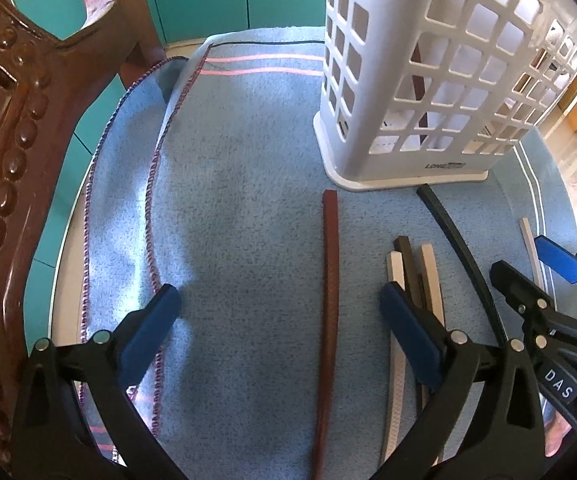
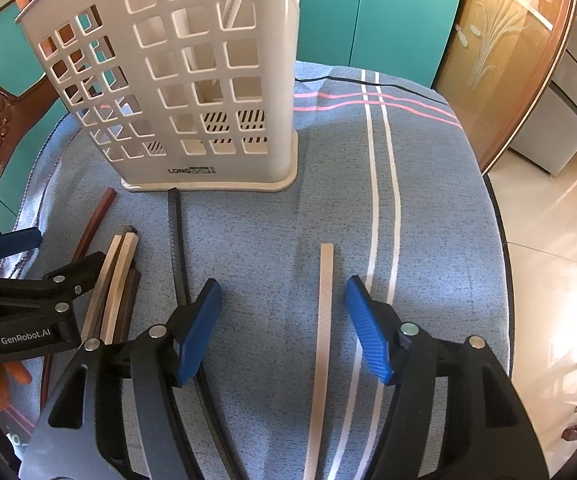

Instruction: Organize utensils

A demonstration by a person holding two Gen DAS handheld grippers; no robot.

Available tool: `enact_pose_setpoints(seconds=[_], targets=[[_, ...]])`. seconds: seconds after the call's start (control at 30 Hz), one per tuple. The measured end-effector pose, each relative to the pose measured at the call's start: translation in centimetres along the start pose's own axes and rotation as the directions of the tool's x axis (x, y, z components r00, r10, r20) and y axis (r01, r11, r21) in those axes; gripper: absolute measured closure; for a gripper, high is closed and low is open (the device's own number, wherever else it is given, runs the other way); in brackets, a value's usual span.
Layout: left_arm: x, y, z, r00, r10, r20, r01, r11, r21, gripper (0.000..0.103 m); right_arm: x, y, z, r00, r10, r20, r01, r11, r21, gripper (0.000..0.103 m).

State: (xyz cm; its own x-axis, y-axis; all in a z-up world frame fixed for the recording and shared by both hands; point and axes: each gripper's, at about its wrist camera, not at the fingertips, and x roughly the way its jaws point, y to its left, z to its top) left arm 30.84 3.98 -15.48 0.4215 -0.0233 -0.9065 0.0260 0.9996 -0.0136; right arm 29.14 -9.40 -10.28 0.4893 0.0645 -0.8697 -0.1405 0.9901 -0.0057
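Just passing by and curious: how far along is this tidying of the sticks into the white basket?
A few sticks already stand in the white basket. Nothing is gripped: the left hand-held gripper straddles the brown stick, the right hand-held gripper the beige stick, both open. The black stick and a bundle remain.

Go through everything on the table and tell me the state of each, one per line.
left gripper: open, empty, above the brown chopstick
right gripper: open, pads clear of the beige chopstick between them
brown chopstick: flat on the cloth
beige chopstick: flat on the cloth
black chopstick: flat, tip at the holder's base
white utensil holder: upright, some sticks inside
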Motion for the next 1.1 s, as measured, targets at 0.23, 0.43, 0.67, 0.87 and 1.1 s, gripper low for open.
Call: enact_pose_setpoints(seconds=[0.23, 0.43, 0.67, 0.87, 1.1], targets=[[-1.8, -0.9, -0.5, 0.999, -0.018, 0.048, 0.016, 0.999, 0.050, 0.065, -0.2, -0.9, 0.6, 1.000, 0.010, -0.010, -0.010, 1.000, 0.020, 0.090], [-3.0, -1.6, -0.5, 0.997, 0.012, 0.080, -0.021, 0.994, 0.111, 0.095, -1.0, -2.1, 0.8, 0.999, 0.051, 0.003, -0.051, 0.998, 0.045, 0.096], [-12.2, -1.9, -1.3, 0.961, -0.100, 0.258, 0.060, 0.985, 0.159, 0.096, -9.7, -3.3, 1.6, 0.967, 0.159, 0.199, -0.168, 0.985, 0.031, 0.096], [-23.8, -0.5, -2.2, 0.852, -0.201, 0.484, 0.137, 0.977, 0.165, 0.096, -19.2, -5.1, 1.8, 0.882, 0.246, 0.402, -0.269, 0.963, -0.001, 0.096], [-33.3, 1.2, 0.8, 0.648, -0.220, 0.729, 0.228, 0.969, 0.090, 0.096, -26.7, -5.6, 3.4, 0.752, 0.266, 0.603, -0.345, 0.938, 0.016, 0.096]])
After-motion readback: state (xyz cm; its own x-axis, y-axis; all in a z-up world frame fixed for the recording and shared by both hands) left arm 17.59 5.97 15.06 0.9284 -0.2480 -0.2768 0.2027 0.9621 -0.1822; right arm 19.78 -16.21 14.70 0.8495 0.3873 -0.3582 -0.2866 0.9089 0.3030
